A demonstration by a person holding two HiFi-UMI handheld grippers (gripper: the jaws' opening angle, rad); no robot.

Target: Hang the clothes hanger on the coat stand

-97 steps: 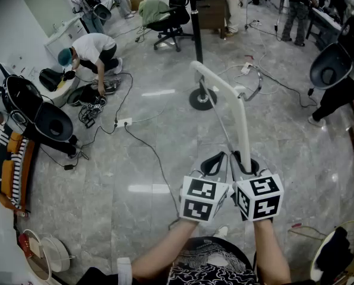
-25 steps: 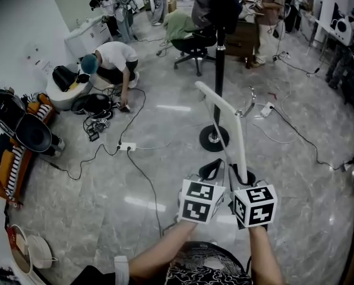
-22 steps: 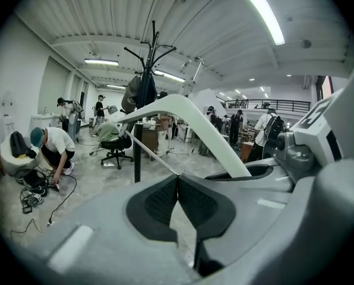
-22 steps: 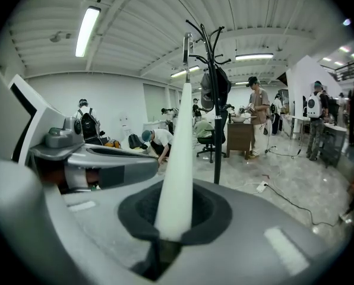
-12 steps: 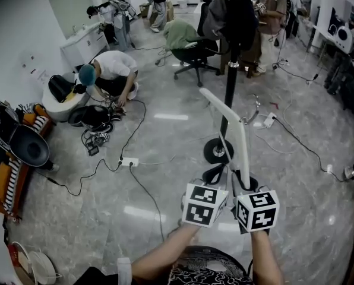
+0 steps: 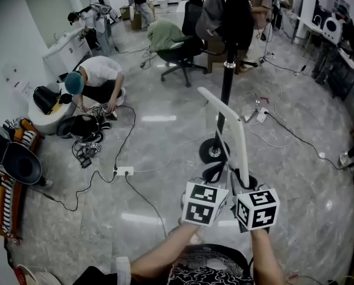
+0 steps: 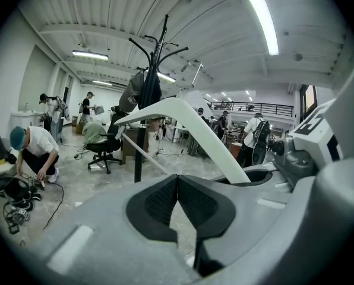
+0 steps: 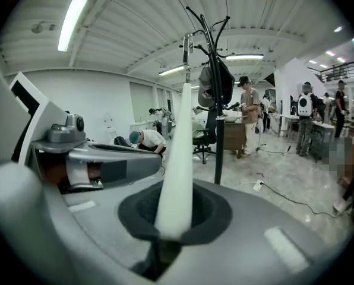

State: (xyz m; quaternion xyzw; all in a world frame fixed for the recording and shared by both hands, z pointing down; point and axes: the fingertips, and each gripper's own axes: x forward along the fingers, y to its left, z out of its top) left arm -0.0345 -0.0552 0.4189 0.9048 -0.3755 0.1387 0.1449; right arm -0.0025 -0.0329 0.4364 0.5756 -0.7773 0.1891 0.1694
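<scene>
A white clothes hanger slants up and away from my two grippers, with a metal hook at its top. My right gripper is shut on the lower end of one white arm. Beside it, my left gripper has its pads together at the end of the hanger's thin crossbar. The black coat stand rises just beyond the hanger, its round base on the floor. Dark garments hang from its curved hooks.
A crouching person in a white shirt works on the floor at the left. Cables and a power strip trail across the grey tiles. An office chair draped in green stands behind the coat stand. Other people stand at the back.
The view has drifted: the coat stand now shows taller and slightly nearer beyond the hanger. Both grippers keep the same hold and the same place side by side.
</scene>
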